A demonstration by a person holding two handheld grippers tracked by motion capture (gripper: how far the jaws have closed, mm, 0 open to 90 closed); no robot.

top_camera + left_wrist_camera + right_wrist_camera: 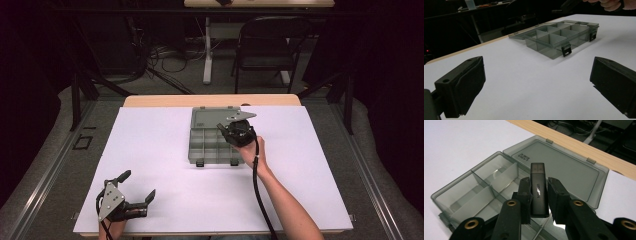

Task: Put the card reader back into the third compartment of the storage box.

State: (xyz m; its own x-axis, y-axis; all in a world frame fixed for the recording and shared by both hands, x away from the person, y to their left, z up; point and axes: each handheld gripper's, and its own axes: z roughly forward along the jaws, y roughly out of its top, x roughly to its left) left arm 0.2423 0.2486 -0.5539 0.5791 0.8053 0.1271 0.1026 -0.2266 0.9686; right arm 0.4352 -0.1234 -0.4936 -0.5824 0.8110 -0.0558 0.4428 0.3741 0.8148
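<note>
Right gripper (538, 195) pinches a USB stick (538, 187) by its sides, long axis out past the jaws, so it can drop end-first. It hangs over the open box (461, 197), lid (564, 167) laid flat behind. Left gripper (536, 82) rests near the table edge, jaws spread, holding nothing, clear of the work.

Right tool (539, 195) clamped shut — left tool (137, 186) resting, jaws wide apart.
</note>
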